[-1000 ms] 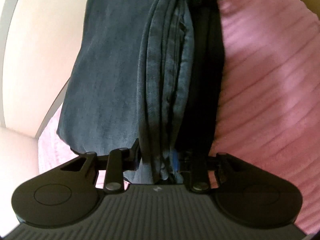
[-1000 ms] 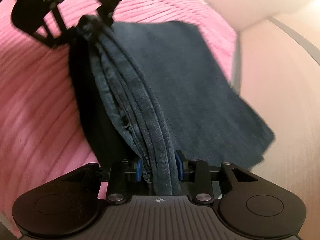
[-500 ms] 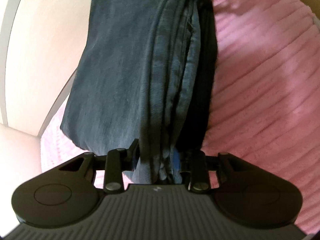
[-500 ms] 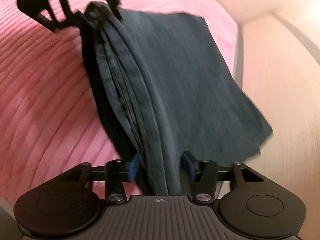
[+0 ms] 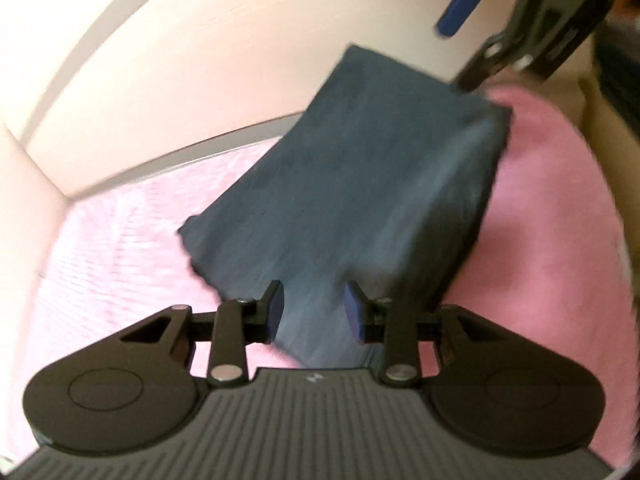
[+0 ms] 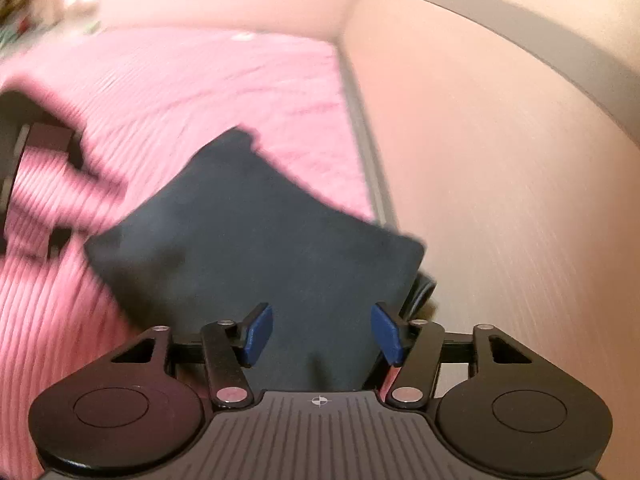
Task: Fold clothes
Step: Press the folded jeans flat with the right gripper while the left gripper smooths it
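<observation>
A dark blue folded garment (image 5: 360,184) lies flat on the pink ribbed blanket (image 5: 540,240); it also shows in the right wrist view (image 6: 256,248). My left gripper (image 5: 314,312) is open and empty, just above the garment's near edge. My right gripper (image 6: 322,334) is open and empty over the garment's opposite end. The right gripper also shows at the top right of the left wrist view (image 5: 532,12), and the left gripper appears blurred at the left edge of the right wrist view (image 6: 36,184).
The pink blanket (image 6: 192,80) covers a bed set against pale pink walls (image 6: 500,140) with a grey strip along the bed edge (image 5: 192,160). The garment lies close to that wall. Both views are motion-blurred.
Both grippers have let go of the bunched fold of the garment and opened. The garment now lies flat on the blanket, and both grippers have pulled back from it.
</observation>
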A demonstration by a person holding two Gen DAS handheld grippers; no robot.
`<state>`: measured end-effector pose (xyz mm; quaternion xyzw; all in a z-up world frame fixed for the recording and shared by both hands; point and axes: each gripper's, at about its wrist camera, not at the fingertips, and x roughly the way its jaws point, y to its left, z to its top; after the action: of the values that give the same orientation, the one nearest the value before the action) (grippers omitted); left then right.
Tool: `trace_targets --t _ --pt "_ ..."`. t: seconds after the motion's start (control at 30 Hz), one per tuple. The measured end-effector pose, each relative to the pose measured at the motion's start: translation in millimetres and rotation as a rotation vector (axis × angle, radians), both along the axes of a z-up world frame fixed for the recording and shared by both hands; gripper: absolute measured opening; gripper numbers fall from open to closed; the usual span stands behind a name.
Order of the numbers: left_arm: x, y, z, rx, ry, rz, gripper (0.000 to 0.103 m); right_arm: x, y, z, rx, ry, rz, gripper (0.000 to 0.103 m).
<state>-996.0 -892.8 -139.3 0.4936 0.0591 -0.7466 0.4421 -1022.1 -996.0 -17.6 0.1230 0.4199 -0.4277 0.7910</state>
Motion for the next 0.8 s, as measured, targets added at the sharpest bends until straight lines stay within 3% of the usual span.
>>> trace_targets --t 0.03,0.1,0.2,0.27,0.47,0.57,0.7,0.8 --pt "-7.4 -7.7 -15.8 0.044 0.009 -0.005 0.029 1.3 -14.9 -5.2 0.002 -0.008 -0.025 0.037" --pt "-19.5 -14.0 -46.9 0.120 -0.019 -0.026 0.017 0.6 -41.8 -19.8 0.022 -0.013 -0.066 0.030" --pt "-28.9 -15.5 -58.8 0.123 -0.038 -0.028 0.011 -12.0 -79.3 -39.5 0.117 -0.041 -0.152 0.006" --pt "-32.5 -23.7 -60.2 0.129 -0.019 -0.002 0.011 -25.8 -98.8 -56.5 0.179 -0.089 -0.217 0.003" --pt "-25.7 -38.0 -44.1 0.169 0.031 0.034 0.016 -35.9 -96.0 -45.7 0.188 -0.100 -0.193 0.003" --pt "-17.9 -46.6 -45.7 0.140 0.094 0.066 0.023 -39.8 -88.0 -34.0 0.185 -0.108 -0.199 0.004" --pt "11.7 -80.7 -38.8 0.074 0.133 0.165 0.027 -34.8 -84.4 -15.6 0.106 -0.130 -0.191 0.029" --pt "35.3 -116.3 -39.5 0.051 0.156 0.222 0.027 -30.9 -97.0 -25.6 0.103 -0.119 -0.204 0.029"
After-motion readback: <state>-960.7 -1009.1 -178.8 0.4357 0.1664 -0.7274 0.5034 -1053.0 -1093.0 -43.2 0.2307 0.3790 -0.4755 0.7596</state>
